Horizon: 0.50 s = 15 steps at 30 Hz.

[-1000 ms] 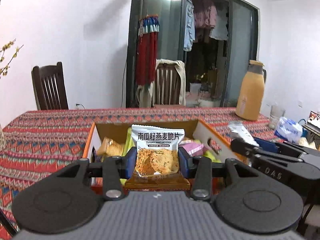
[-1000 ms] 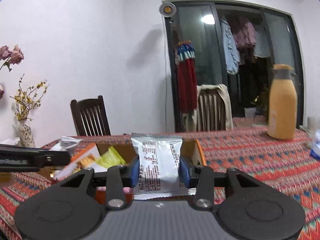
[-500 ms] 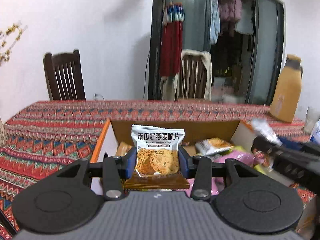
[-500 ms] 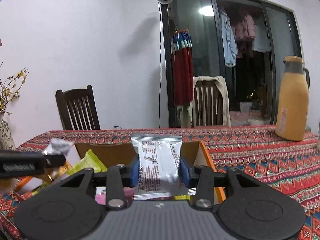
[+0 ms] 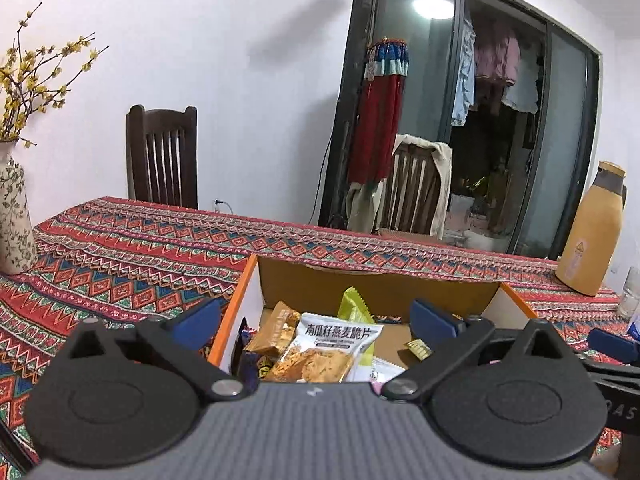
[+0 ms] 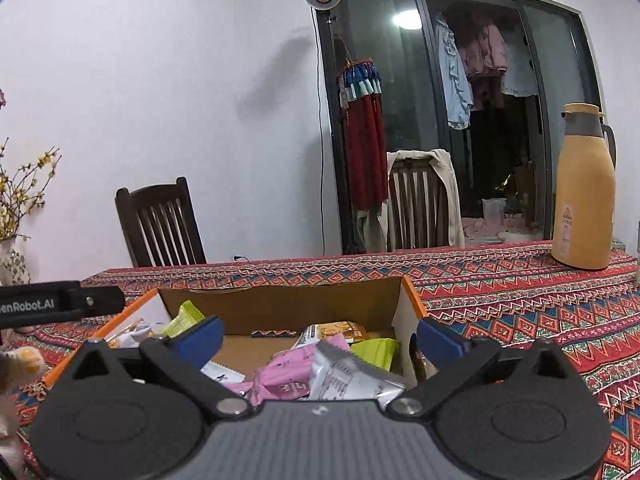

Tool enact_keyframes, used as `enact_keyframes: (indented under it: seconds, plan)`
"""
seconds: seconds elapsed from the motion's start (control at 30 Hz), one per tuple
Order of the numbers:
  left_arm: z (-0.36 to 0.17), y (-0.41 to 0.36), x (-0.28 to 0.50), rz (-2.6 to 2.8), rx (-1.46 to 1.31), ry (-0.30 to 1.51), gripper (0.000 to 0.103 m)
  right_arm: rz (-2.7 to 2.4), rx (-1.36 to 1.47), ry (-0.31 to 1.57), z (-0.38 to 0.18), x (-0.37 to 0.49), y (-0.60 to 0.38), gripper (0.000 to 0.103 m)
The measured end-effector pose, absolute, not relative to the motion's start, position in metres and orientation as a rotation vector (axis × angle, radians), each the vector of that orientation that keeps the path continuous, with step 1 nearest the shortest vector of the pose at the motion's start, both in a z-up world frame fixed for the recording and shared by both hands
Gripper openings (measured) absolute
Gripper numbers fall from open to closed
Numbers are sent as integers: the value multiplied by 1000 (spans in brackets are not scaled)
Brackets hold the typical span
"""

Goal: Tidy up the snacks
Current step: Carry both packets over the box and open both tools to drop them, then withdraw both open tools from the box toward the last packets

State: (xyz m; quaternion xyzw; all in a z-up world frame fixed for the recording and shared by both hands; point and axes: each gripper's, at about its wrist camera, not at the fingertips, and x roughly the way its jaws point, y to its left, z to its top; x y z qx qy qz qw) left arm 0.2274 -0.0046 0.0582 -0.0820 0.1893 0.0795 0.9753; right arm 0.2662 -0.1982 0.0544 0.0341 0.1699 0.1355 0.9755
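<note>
Both jaws spread empty over snack box (image 5: 376,286), packets partly hidden by gripper bodies

Glossy foil snack packets (image 6: 352,376) fill the matt cardboard box (image 5: 372,284) on woven patterned cloth (image 5: 120,256), below my matt black plastic frames.

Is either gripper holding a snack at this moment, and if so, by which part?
Nothing is held. The left gripper and right gripper are both open above the cardboard box.

Both wrist views sit close over the snack box (image 5: 460,284) (image 6: 280,302), facing the balcony door (image 5: 500,120) (image 6: 460,120) across the tabletop (image 5: 120,248) (image 6: 520,292).
</note>
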Motion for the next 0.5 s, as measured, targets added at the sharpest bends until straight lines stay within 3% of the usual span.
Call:
enact_keyframes:
  seconds: [0.5]
  plan:
    - [89,-21,198,190,-123,350,103,251,50,281,75,241,-199,103]
